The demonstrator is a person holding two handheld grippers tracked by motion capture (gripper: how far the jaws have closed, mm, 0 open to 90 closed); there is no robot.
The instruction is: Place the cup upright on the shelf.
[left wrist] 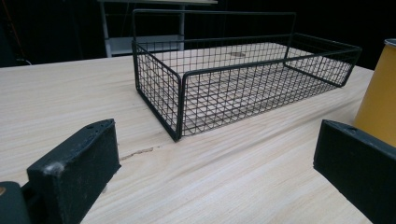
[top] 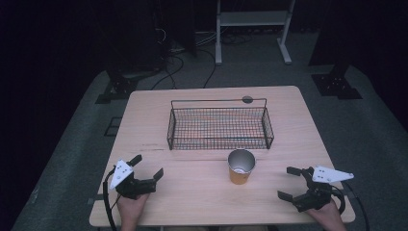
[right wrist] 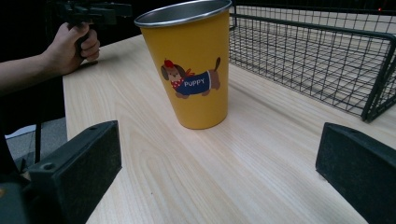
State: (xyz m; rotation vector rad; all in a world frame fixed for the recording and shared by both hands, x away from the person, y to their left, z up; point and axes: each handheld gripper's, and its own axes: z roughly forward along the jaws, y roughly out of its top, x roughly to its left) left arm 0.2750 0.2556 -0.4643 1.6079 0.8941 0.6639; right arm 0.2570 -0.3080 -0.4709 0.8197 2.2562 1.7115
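Note:
A yellow cup (top: pixel 240 168) with a metal rim and a puppy picture stands upright on the wooden table (top: pixel 192 202), just in front of an empty black wire basket (top: pixel 219 144). My left gripper (top: pixel 148 166) is open near the front left, its jaws wide apart and pointing toward the basket (left wrist: pixel 224 93), with the cup (left wrist: pixel 380 102) at the right edge of its view. My right gripper (top: pixel 286 183) is open at the front right and points left at the cup (right wrist: pixel 194 70). Neither gripper (left wrist: pixel 215 154) (right wrist: pixel 217 158) holds anything.
The basket (right wrist: pixel 317 60) has a tall wire handle along its far side. A small round grommet (top: pixel 247 99) sits near the table's far edge. Beyond the table are a white stand (top: pixel 252 19), floor cables (top: pixel 173 67) and black stand bases (top: pixel 337 84).

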